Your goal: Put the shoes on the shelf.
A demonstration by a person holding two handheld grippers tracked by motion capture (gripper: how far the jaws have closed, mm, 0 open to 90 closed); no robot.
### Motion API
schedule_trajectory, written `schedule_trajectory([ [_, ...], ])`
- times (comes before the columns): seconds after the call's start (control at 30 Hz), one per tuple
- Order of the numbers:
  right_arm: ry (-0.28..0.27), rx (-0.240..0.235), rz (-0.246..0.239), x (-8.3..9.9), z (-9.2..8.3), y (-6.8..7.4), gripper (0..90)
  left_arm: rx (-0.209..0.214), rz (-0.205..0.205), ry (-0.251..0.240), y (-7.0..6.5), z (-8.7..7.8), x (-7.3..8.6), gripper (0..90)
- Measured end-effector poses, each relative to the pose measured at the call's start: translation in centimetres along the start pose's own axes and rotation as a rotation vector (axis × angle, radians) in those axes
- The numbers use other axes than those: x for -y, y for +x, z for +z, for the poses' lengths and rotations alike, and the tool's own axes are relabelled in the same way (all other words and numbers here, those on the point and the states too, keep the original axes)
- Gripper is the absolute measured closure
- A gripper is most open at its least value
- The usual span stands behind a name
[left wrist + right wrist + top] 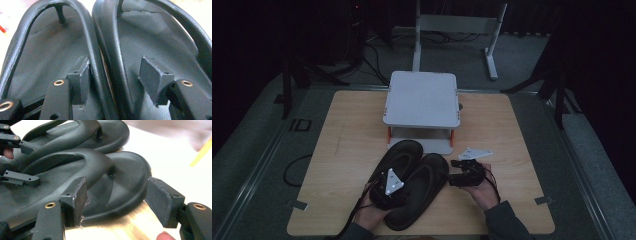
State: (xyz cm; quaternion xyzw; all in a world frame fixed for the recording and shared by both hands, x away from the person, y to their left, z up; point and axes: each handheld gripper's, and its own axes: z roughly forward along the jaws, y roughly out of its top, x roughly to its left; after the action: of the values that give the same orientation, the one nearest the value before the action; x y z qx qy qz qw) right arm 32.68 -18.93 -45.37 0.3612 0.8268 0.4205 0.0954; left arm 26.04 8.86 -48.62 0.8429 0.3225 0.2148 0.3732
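Black sandals (412, 182) (unmarked, seemingly) between open tongs.

We are holding the right gripper (115, 202) with jaws spread, straddling the near sandal's (100, 182) edge above the table (120, 227); the left gripper (22, 162) is spanning both sandals.

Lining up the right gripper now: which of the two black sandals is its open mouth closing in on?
The right sandal, nearer the right gripper. Its outer edge sits between that gripper's open jaws; the left sandal lies beyond it.
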Motion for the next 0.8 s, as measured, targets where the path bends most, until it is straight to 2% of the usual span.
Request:
schedule_trajectory([
  [0.07, -0.008, 0.011, 0.020, 0.5, -0.5, -0.6, 33.8, -0.005, -0.004, 0.002, -0.1, 0.1, -0.1, 43.0],
  [0.17, -0.017, -0.004, 0.045, 0.7, -0.7, -1.1, 33.8, -0.012, -0.018, -0.005, 0.0, 0.1, -0.1, 46.8],
  [0.4, -0.021, -0.002, 0.062, 0.9, -0.7, -1.6, 33.8, -0.040, -0.043, -0.020, 0.2, 0.1, -0.1, 64.1],
  [0.5, -0.026, -0.005, 0.065, 1.1, -0.8, -1.7, 33.8, -0.059, -0.023, -0.009, 0.0, 0.1, -0.2, 70.1],
  [0.6, -0.025, -0.001, 0.069, 1.1, -0.8, -1.8, 33.8, -0.064, -0.025, -0.010, -0.2, 0.1, -0.2, 72.1],
  [0.73, -0.028, 0.004, 0.079, 1.2, -1.0, -2.0, 33.8, -0.073, -0.059, -0.012, 0.1, 0.0, -0.2, 74.4],
  [0.8, -0.035, 0.010, 0.083, 1.3, -1.1, -2.2, 33.8, -0.063, -0.060, -0.015, 0.3, -0.1, -0.2, 74.8],
])
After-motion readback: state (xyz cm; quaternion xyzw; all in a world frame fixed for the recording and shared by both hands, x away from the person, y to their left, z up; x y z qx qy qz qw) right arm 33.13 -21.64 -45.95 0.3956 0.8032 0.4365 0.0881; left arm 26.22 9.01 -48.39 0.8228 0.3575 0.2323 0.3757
